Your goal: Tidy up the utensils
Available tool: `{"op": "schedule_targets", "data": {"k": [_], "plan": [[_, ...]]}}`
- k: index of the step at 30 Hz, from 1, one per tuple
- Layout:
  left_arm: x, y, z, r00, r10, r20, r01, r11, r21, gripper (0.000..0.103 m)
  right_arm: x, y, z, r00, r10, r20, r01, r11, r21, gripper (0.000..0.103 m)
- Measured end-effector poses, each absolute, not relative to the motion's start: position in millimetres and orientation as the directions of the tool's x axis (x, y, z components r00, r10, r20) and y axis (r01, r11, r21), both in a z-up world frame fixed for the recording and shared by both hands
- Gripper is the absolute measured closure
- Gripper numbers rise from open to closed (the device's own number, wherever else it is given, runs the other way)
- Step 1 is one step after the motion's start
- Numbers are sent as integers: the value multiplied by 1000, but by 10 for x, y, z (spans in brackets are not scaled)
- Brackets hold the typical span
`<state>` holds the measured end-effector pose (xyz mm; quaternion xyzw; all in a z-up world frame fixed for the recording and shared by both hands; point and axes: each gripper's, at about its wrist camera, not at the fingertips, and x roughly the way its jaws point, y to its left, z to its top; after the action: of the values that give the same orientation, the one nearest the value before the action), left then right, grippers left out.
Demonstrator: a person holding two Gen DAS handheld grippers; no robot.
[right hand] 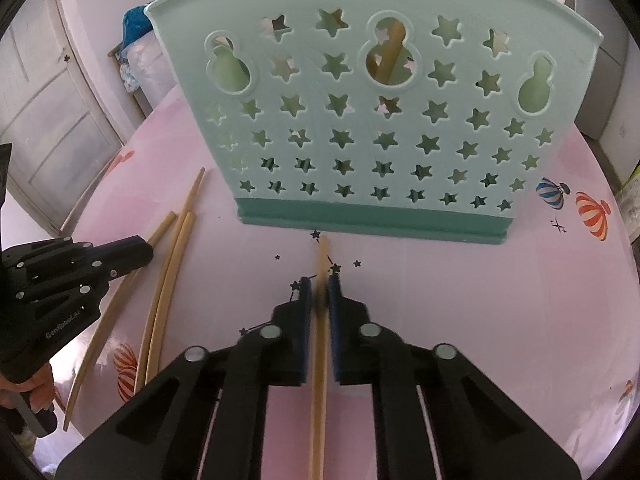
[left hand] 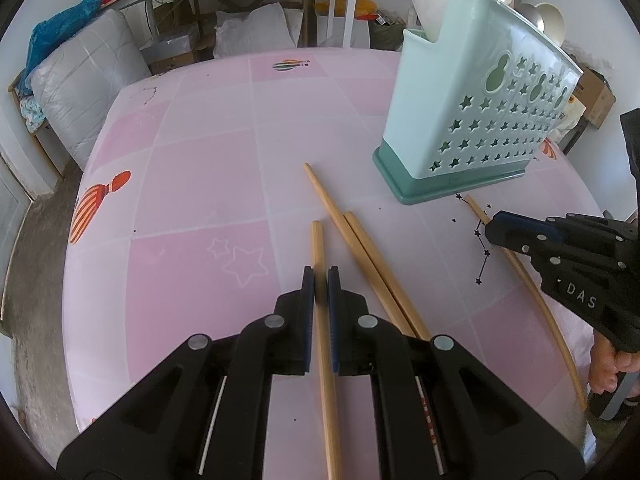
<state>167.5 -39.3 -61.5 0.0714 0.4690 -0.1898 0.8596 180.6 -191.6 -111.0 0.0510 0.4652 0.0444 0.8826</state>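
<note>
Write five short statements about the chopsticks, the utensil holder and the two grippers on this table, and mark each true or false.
1. The left gripper is shut on a chopstick. True.
2. The right gripper is open and empty. False: it is shut on another chopstick.
3. The utensil holder lies on its side. False: it stands upright on the pink tablecloth.
4. Two loose chopsticks lie side by side between the grippers. True.
5. The holder's wall has round holes only. False: it has star cutouts and gourd-shaped openings.
</note>
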Motion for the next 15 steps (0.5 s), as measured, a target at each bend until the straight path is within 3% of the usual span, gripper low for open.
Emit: {"op": "schedule_targets", "data": {"k": [15], "plan": [[1753, -367, -605, 489, -262, -832, 376, 924, -70, 98, 1777, -2045, -974, 607, 180, -774, -6, 975, 221, 97]]}}
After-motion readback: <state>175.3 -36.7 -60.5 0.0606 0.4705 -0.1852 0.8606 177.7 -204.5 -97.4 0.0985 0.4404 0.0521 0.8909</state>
